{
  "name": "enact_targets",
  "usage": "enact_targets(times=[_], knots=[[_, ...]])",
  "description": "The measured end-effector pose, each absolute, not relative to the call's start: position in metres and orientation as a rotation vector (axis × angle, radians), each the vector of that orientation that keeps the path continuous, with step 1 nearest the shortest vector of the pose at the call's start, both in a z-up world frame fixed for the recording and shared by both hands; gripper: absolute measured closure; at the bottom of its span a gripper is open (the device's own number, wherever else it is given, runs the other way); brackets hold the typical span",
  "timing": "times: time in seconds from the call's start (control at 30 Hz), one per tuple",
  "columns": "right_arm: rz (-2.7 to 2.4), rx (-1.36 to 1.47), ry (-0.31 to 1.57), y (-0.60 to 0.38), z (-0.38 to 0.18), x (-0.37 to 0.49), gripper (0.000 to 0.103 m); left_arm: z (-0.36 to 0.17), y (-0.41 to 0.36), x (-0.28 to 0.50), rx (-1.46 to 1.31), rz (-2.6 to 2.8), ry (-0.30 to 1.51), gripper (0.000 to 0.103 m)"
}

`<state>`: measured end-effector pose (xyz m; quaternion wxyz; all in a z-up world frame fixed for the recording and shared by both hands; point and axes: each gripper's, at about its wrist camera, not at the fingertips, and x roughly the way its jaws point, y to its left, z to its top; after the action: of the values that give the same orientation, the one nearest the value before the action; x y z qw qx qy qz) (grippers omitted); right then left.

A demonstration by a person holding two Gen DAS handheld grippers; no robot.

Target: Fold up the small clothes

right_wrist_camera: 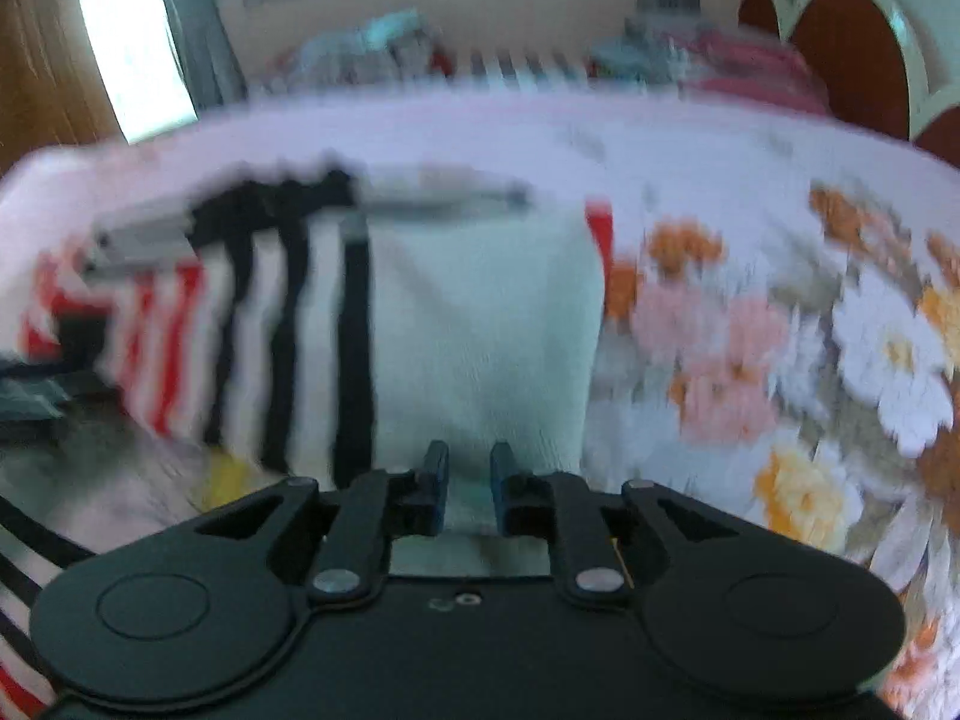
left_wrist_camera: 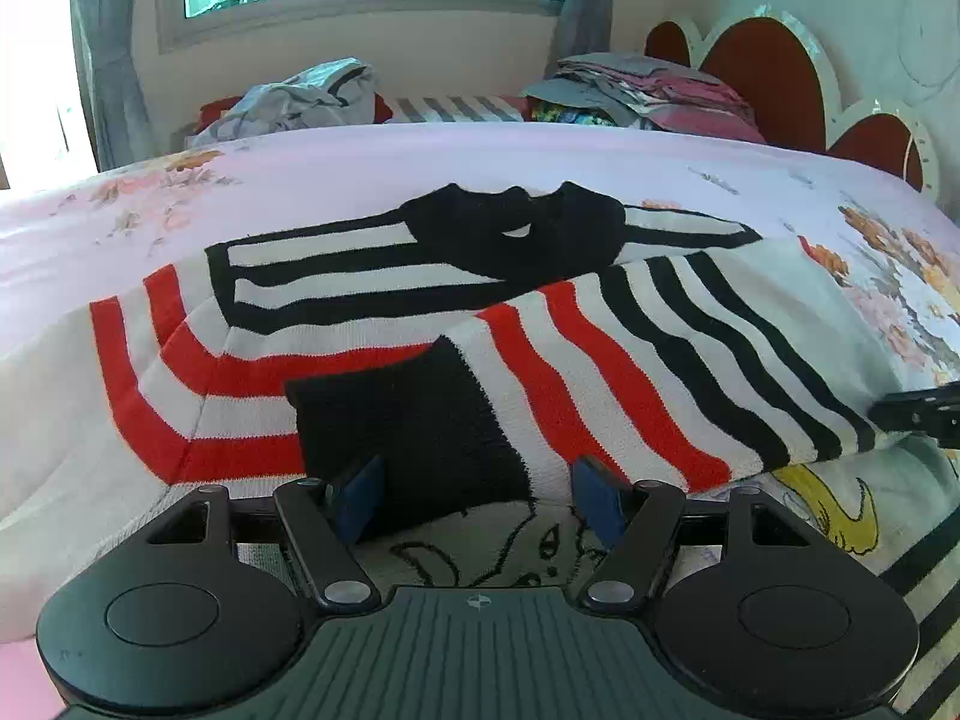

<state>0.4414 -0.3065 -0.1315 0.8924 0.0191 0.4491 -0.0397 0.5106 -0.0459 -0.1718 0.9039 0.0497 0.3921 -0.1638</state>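
A small knit sweater [left_wrist_camera: 372, 312] with red, black and white stripes lies on the floral bed sheet [left_wrist_camera: 420, 168], both sleeves folded across its body. My left gripper [left_wrist_camera: 477, 489] is open, its blue pads either side of the black sleeve cuff [left_wrist_camera: 414, 420]. My right gripper [right_wrist_camera: 469, 474] is nearly closed, with the white fold of the sweater [right_wrist_camera: 480, 324] between its fingers; this view is motion-blurred. The right gripper also shows at the right edge of the left wrist view [left_wrist_camera: 918, 411].
A crumpled grey garment [left_wrist_camera: 300, 102] and a stack of folded clothes [left_wrist_camera: 648, 90] sit at the far edge of the bed. A red scalloped headboard [left_wrist_camera: 762, 72] stands at the right. A window with curtains is behind.
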Motion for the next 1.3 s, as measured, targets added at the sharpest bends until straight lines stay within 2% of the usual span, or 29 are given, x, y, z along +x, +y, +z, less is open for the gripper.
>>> enact_targets(times=[0.23, 0.3, 0.33, 0.37, 0.4, 0.83, 1.3], knots=[[-0.108, 0.065, 0.865, -0.295, -0.11, 0.43, 0.083, -0.163, -0.024, 0.498, 0.089, -0.306, 0.785, 0.034], [-0.109, 0.074, 0.852, -0.292, -0.106, 0.428, 0.076, -0.157, -0.007, 0.493, 0.056, -0.274, 0.769, 0.033], [-0.114, 0.074, 0.846, -0.29, -0.104, 0.426, 0.072, -0.154, 0.004, 0.49, 0.031, -0.251, 0.758, 0.028], [-0.118, 0.074, 0.84, -0.289, -0.103, 0.425, 0.064, -0.151, 0.016, 0.488, 0.01, -0.223, 0.749, 0.016], [-0.116, 0.074, 0.837, -0.286, -0.102, 0.424, 0.06, -0.148, 0.031, 0.483, -0.015, -0.186, 0.735, 0.013], [-0.026, 0.062, 0.82, -0.209, -0.103, 0.453, 0.061, -0.155, 0.221, 0.427, -0.247, 0.181, 0.745, 0.013], [0.044, 0.007, 0.817, -0.145, -0.103, 0.477, 0.061, -0.166, 0.287, 0.419, -0.298, 0.274, 0.705, 0.013]])
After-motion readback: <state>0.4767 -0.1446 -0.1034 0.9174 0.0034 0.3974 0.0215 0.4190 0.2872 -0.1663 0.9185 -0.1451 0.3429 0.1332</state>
